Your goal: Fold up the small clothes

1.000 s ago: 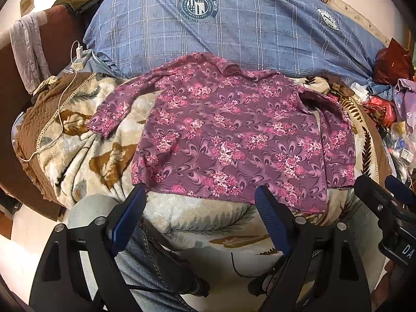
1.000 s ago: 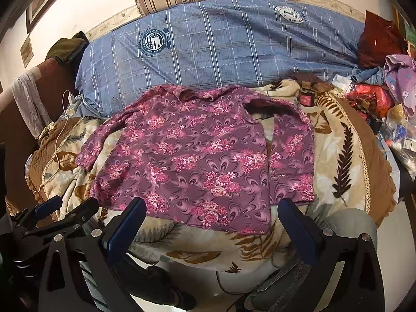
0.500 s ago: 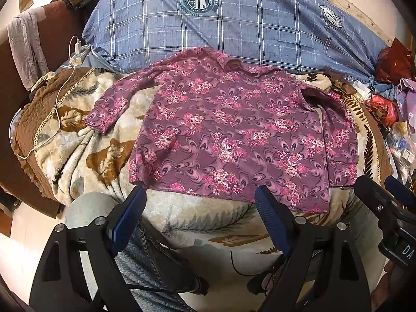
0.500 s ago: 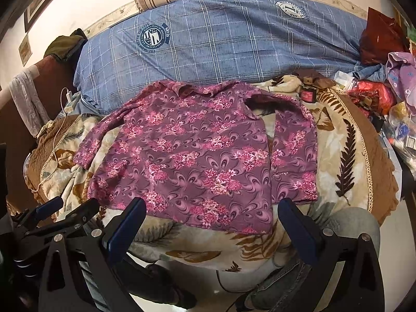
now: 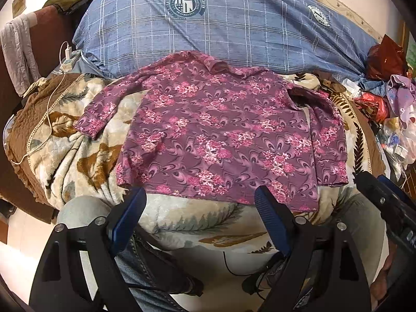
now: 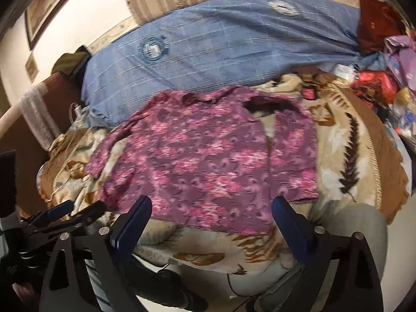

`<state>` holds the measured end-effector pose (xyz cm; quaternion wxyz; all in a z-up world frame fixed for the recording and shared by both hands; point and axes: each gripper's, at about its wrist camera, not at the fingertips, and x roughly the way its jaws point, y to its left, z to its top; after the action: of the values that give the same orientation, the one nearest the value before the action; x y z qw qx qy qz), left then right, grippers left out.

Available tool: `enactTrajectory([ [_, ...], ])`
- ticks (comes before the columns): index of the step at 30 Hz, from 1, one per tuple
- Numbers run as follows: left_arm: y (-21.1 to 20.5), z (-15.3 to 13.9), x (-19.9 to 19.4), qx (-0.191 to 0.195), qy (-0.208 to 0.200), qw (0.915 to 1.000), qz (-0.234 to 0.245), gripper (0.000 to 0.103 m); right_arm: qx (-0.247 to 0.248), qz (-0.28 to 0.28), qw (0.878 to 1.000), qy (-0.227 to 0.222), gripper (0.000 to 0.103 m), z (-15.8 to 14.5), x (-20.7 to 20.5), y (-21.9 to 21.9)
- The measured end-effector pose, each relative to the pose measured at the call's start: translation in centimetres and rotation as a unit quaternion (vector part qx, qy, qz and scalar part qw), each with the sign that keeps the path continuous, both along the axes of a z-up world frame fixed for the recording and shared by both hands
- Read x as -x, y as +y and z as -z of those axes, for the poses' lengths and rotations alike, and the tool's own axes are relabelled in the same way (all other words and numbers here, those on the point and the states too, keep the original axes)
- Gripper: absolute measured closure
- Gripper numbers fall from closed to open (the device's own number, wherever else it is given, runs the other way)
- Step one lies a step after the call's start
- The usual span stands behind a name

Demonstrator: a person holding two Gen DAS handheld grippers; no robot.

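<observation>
A purple floral shirt (image 5: 221,135) lies spread flat, front side down or up I cannot tell, on a cream blanket with brown leaf prints (image 5: 197,226) that covers the bed. Its collar points away toward a blue checked cover (image 5: 234,31) bundled along the far side, and its hem lies nearest the person's knees. One sleeve stretches out to the left across the blanket; the other sleeve is folded down along the shirt's right edge.

The left gripper (image 5: 200,202) hovers just short of the hem, its blue-padded fingers (image 5: 130,215) spread wide with nothing between them. The hem runs just beyond the fingertips, and I cannot tell whether the right fingertip overlaps the cloth or only sits in front of it.

The right gripper (image 6: 212,209) hangs over the lower right part of the shirt in a blurred view. Its fingers (image 6: 291,223) are wide apart but closing, and they grasp nothing; the hem shows between the two fingertips, beyond them rather than pinched.

Each gripper shows at the edge of the other's view. A white cable (image 5: 49,114) trails over the blanket's brown border at the left, and a pile of coloured bags and cloth (image 5: 384,98) sits at the right, well apart from the shirt.
</observation>
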<state>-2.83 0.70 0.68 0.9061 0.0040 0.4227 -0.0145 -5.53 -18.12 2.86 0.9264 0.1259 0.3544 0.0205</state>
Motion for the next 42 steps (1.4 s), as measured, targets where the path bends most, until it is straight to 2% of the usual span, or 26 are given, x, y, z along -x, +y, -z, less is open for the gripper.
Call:
enactTrajectory([
  [5, -1.3, -0.3, -0.9, 0.019, 0.011, 0.9994, 0.025, 0.017, -0.006, 0.022, 1.000, 0.002, 0.015, 0.5, 0.0, -2.2],
  [9, -3.2, -1.4, -2.4, 0.032, 0.014, 0.9981, 0.050, 0.017, -0.024, 0.052, 0.998, -0.007, 0.015, 0.3, 0.1, -5.1],
  [12, -5.6, -2.0, -3.5, 0.030, 0.010, 0.9969, 0.072, 0.017, -0.033, 0.080, 0.996, -0.022, 0.015, -0.3, 0.5, -7.8],
  [15, -8.9, -0.9, -5.0, 0.039, 0.032, 0.9928, 0.108, 0.017, -0.039, 0.110, 0.992, -0.039, 0.015, -0.8, 1.0, -10.6],
  [19, -15.1, 2.1, -7.7, 0.068, 0.088, 0.9771, 0.182, 0.017, -0.033, 0.139, 0.989, -0.044, 0.014, -0.8, 0.6, -13.9],
  [20, -16.6, 2.7, -8.4, 0.076, 0.100, 0.9716, 0.201, 0.017, -0.037, 0.149, 0.987, -0.044, 0.014, -0.6, 0.3, -14.9],
  [21, -18.6, 3.6, -9.4, 0.091, 0.120, 0.9622, 0.227, 0.017, -0.044, 0.159, 0.985, -0.043, 0.014, -0.4, 0.1, -16.1],
  [23, -21.2, 4.4, -10.6, 0.100, 0.133, 0.9539, 0.250, 0.017, -0.063, 0.176, 0.981, -0.041, 0.014, 0.3, -0.6, -18.5],
  [25, -24.1, 5.1, -11.4, 0.093, 0.133, 0.9472, 0.276, 0.017, -0.074, 0.194, 0.977, -0.040, 0.014, 0.9, -0.8, -20.1],
  [29, -28.0, 7.0, -12.3, 0.066, 0.154, 0.9418, 0.291, 0.017, -0.085, 0.215, 0.972, -0.039, 0.014, 2.1, -1.4, -22.4],
  [31, -29.7, 8.3, -12.6, 0.045, 0.161, 0.9420, 0.291, 0.026, -0.095, 0.216, 0.971, -0.036, 0.014, 2.7, -1.6, -23.0],
  [34, -31.5, 10.1, -13.2, 0.008, 0.164, 0.9436, 0.287, 0.063, -0.097, 0.214, 0.972, -0.033, 0.014, 3.5, -2.3, -23.6],
  [35, -31.9, 10.7, -13.3, -0.014, 0.165, 0.9421, 0.292, 0.091, -0.100, 0.212, 0.972, -0.027, 0.014, 4.0, -2.8, -23.9],
  [36, -31.7, 11.2, -13.6, -0.030, 0.173, 0.9417, 0.287, 0.094, -0.108, 0.208, 0.972, -0.022, 0.014, 4.3, -3.2, -24.0],
  [37, -30.9, 10.9, -14.0, -0.004, 0.176, 0.9443, 0.278, 0.094, -0.124, 0.198, 0.972, -0.020, 0.014, 4.8, -3.8, -24.3],
  [38, -29.1, 9.8, -14.4, 0.058, 0.180, 0.9456, 0.265, 0.095, -0.138, 0.185, 0.973, -0.021, 0.014, 5.1, -4.3, -24.5],
  [39, -26.4, 8.2, -14.9, 0.148, 0.183, 0.9383, 0.253, 0.095, -0.150, 0.172, 0.973, -0.021, 0.014, 5.4, -4.8, -24.6],
  [41, -22.7, 5.8, -15.7, 0.255, 0.180, 0.9194, 0.240, 0.095, -0.178, 0.150, 0.972, -0.013, 0.014, 5.9, -6.5, -24.4],
  [42, -20.3, 4.4, -16.2, 0.304, 0.165, 0.9101, 0.229, 0.095, -0.188, 0.140, 0.972, -0.012, 0.014, 6.0, -7.1, -24.1],
])
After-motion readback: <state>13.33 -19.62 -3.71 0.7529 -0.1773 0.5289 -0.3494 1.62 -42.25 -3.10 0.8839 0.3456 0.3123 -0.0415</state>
